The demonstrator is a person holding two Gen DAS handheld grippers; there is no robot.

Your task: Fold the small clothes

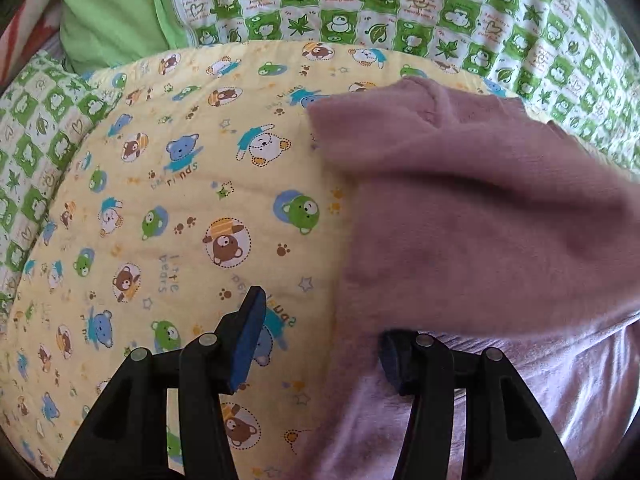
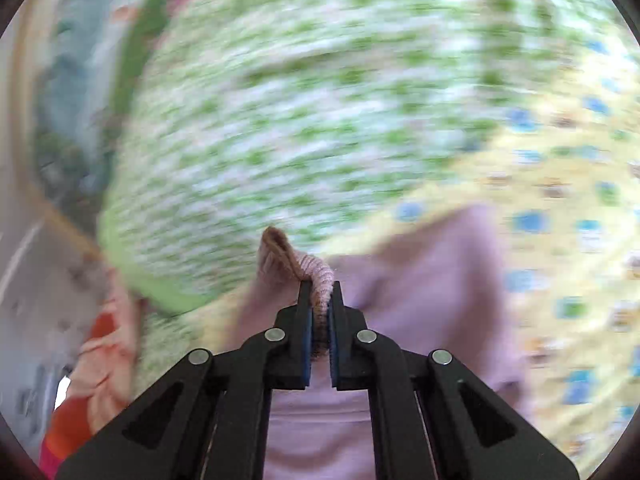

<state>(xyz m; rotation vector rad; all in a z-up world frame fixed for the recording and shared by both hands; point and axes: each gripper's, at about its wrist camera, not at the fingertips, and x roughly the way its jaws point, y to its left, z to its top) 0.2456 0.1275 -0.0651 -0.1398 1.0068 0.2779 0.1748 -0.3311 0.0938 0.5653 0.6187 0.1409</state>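
A small mauve knit garment [image 1: 472,200] lies on a yellow bear-print quilt [image 1: 180,184], with a flap of it raised and blurred at the right of the left wrist view. My left gripper [image 1: 320,320] is open just above the quilt; its left finger [image 1: 248,332] is bare and its right finger is partly hidden under the garment's edge. My right gripper [image 2: 320,292] is shut on a ribbed edge of the garment [image 2: 320,276] and holds it lifted; the rest of the garment [image 2: 420,280] hangs below. The right wrist view is heavily motion-blurred.
A green-and-white checked quilt [image 1: 440,8] lies beyond the yellow one. A plain green cloth [image 1: 108,12] sits at the far left. An orange and pink cloth [image 2: 96,368] shows at the lower left of the right wrist view.
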